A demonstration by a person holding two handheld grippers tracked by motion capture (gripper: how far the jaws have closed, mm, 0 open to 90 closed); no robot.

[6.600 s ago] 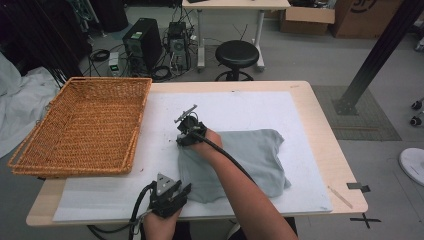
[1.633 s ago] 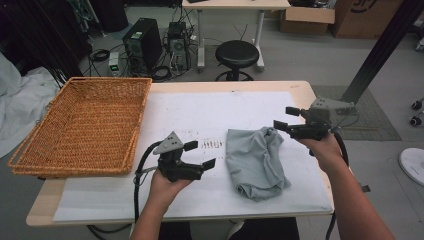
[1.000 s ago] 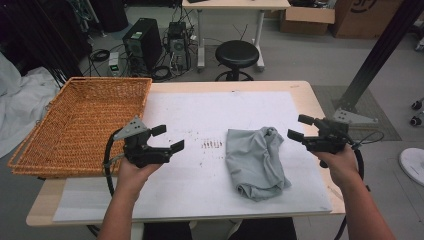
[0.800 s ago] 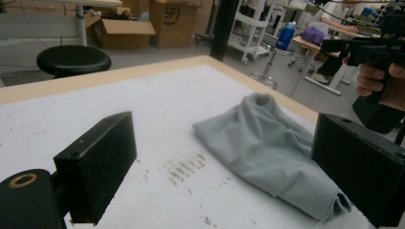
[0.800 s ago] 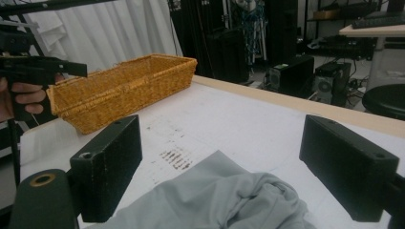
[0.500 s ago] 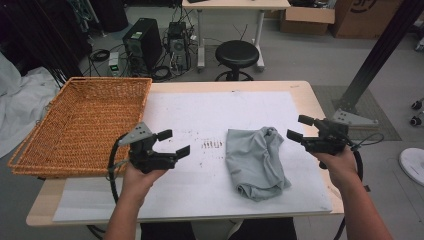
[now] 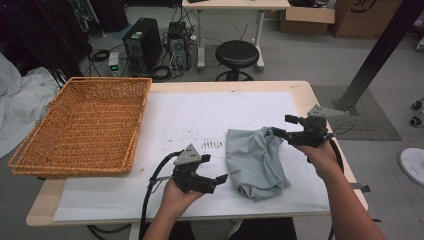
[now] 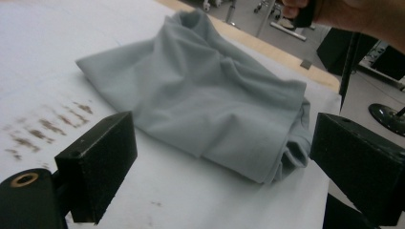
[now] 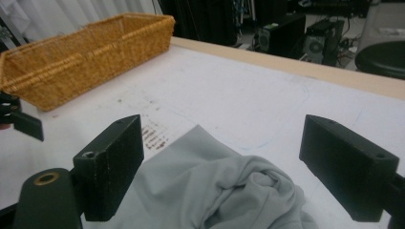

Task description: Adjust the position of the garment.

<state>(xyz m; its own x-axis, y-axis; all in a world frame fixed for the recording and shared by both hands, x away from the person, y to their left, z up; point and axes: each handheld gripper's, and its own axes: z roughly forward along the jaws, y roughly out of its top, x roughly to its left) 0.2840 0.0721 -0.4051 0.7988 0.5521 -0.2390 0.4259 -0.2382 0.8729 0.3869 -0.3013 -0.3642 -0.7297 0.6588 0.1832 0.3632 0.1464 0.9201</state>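
Wicker basket (image 9: 86,52) appears beyond right tongs (image 9: 222,167), past grey cloth (image 9: 215,195).

Since the oldest picture we see the grey cloth (image 7: 256,162) gone from a wide flat spread to a narrower folded bundle on the white sheet (image 7: 200,115). The left gripper (image 7: 216,182), half a second back up near the wicker basket (image 7: 80,125), has come down and across to just beside the cloth's lower left edge, jaws spread. The right gripper (image 7: 280,126) has drifted in from the table's right side until its jaw tips sit over the cloth's upper right corner.
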